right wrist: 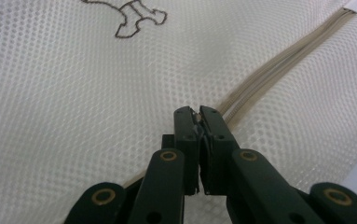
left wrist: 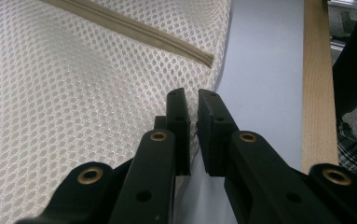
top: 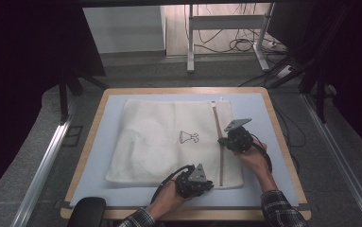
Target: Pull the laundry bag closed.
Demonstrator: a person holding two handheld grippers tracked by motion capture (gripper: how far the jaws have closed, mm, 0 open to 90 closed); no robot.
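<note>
A white mesh laundry bag (top: 169,142), printed with a small dark outline figure (top: 188,137), lies flat mid-counter, its beige zipper (top: 219,142) along the right edge, right tongs (right wrist: 199,112) pinching the zipper pull, left tongs (left wrist: 191,100) clamping the near-right corner.

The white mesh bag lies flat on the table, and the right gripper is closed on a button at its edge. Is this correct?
Not quite. The right gripper is closed on the zipper pull of the mesh bag, not on a button; the right gripper view shows this. The bag does lie flat on the table.
</note>
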